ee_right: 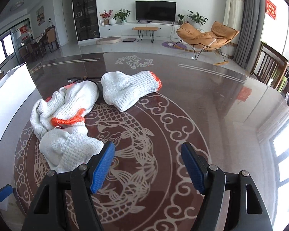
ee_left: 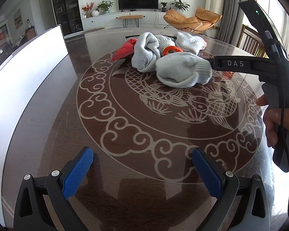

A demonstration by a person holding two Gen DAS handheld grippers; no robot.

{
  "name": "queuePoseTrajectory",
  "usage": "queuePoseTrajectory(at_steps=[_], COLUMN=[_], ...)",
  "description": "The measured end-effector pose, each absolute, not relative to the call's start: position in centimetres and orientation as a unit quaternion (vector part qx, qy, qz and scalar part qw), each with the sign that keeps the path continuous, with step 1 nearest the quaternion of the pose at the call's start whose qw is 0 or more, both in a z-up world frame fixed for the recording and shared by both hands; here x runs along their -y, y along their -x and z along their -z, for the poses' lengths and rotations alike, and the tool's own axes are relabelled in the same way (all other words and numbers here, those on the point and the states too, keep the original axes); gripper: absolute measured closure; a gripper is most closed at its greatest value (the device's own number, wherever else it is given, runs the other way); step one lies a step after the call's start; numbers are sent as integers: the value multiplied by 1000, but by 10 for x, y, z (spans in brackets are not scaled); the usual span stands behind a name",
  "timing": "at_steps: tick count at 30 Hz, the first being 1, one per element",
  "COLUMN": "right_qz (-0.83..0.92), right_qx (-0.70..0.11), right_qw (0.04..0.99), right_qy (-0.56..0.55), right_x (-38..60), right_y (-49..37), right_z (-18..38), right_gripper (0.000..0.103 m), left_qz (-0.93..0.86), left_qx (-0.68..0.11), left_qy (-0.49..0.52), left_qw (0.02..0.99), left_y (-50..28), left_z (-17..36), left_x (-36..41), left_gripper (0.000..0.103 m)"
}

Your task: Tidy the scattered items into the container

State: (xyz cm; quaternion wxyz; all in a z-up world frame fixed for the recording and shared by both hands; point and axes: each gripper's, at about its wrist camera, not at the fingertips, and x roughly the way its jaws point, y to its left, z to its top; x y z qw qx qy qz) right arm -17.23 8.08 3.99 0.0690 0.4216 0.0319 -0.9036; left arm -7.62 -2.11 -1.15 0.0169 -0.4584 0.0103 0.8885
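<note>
Several white knit work gloves with orange cuffs lie in a loose pile on the dark table: a near one (ee_right: 67, 150), a middle bundle (ee_right: 67, 105) and a far one (ee_right: 129, 88). The pile also shows in the left wrist view (ee_left: 163, 57), with a red packet (ee_left: 125, 51) beside it. A white container (ee_left: 19, 80) stands at the table's left; its wall also shows in the right wrist view (ee_right: 7, 104). My left gripper (ee_left: 142, 165) is open and empty, well short of the pile. My right gripper (ee_right: 147, 165) is open and empty, its left finger (ee_right: 103, 165) right beside the near glove.
The table (ee_right: 221, 115) is dark brown with a pale fish pattern under glass. A thin black item (ee_right: 81, 79) lies behind the gloves. Wooden chairs (ee_right: 269, 71) stand at the right edge. The right tool's body (ee_left: 250, 65) reaches across the left wrist view.
</note>
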Motion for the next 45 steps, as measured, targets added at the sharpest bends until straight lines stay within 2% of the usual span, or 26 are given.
queuePoseTrajectory(at_steps=[2,3,4,6,7,10,12,13,18,22,25,28,30,34,38,45], right_qz=[882,860,850,876,887,909,901,898,903,870,868,844,855,919,914,912], right_qx=[-35,-25,-30,-56,-38,72,139,144,43,-31,-37,-63,-31,57,124,62], right_qw=[187,262,298,267,241,128,103,93,70,45,67,131,149,81,8,12], right_qy=[-430,-438,-433,-398,-391,-389,-397,-405,-421,-491,-491,-516,-495,-382,-386,-404], right_x=[-58,-50,-46,-55,-68,-120,-137,-137,-93,-82,-95,-101,-115,-168,-198,-182], right_y=[163,155,145,138,147,196,232,249,304,310,269,203,154,64,4,-28], right_z=[-42,-46,-53,-72,-79,-98,-102,-103,-92,-51,-49,-53,-70,-103,-78,-64], right_gripper=[31,35,34,34,34,32,32,32,32,33,32,32,33,32,32,32], left_qz=[-888,-888,-888,-889,-889,-889,-890,-890,-891,-892,-893,-892,-891,-889,-884,-895], left_qx=[-12,-12,-12,-12,-11,-10,-9,-9,-4,8,9,8,4,-12,-11,-64], left_qy=[459,459,459,458,457,457,456,456,454,450,450,451,452,457,468,441], left_qw=[19,20,21,20,18,15,16,16,21,25,26,25,24,20,15,-12], left_y=[72,68,65,64,65,68,68,68,67,67,67,67,69,69,69,62], left_z=[11,11,11,11,11,12,12,12,12,12,12,12,13,14,13,-11], left_x=[23,25,27,28,27,26,26,26,27,30,30,29,28,25,26,8], left_gripper=[0,0,0,0,0,0,0,0,0,0,0,0,0,0,0,0])
